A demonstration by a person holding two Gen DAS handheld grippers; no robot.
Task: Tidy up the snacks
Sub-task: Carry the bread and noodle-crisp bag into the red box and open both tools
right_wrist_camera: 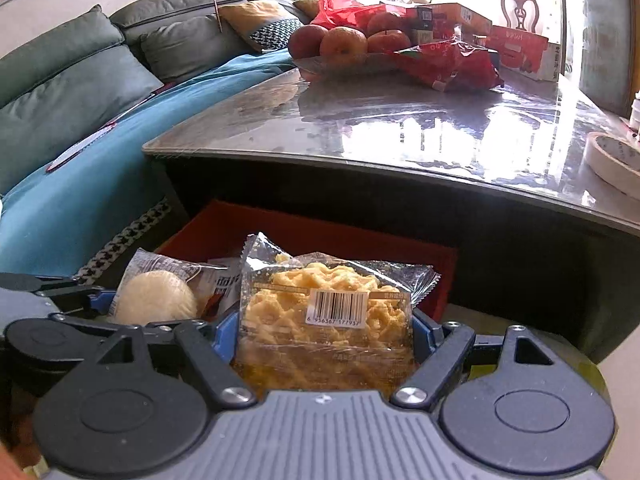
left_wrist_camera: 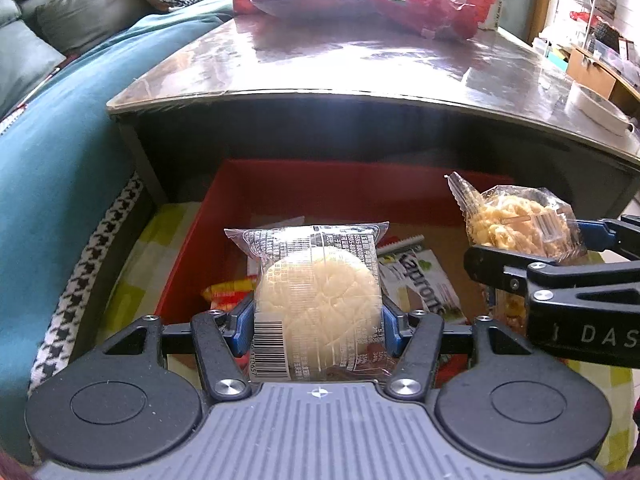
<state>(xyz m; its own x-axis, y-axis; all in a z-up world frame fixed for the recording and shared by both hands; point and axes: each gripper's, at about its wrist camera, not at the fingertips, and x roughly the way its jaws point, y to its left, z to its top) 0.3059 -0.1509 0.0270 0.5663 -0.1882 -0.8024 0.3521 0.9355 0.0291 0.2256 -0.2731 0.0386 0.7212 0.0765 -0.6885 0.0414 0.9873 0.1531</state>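
My left gripper [left_wrist_camera: 318, 326] is shut on a clear packet holding a round white pastry [left_wrist_camera: 316, 288], held above a red box [left_wrist_camera: 280, 184] with several snack packets [left_wrist_camera: 424, 280] inside. My right gripper [right_wrist_camera: 324, 332] is shut on a clear packet of yellow crispy noodle snack [right_wrist_camera: 324, 320]. In the left wrist view the right gripper [left_wrist_camera: 532, 256] comes in from the right with the noodle packet [left_wrist_camera: 516, 224] over the box's right side. In the right wrist view the white pastry [right_wrist_camera: 154, 298] and the left gripper [right_wrist_camera: 96, 300] show at the left, with the red box [right_wrist_camera: 320, 232] beyond.
The red box sits under a glossy grey table [left_wrist_camera: 360, 68] carrying a fruit bowl [right_wrist_camera: 344, 44], red bags [right_wrist_camera: 448, 64] and a tape roll [right_wrist_camera: 612, 160]. A teal sofa [left_wrist_camera: 60, 128] with cushions runs along the left. A yellow-green checked cloth [left_wrist_camera: 148, 240] lies beside the box.
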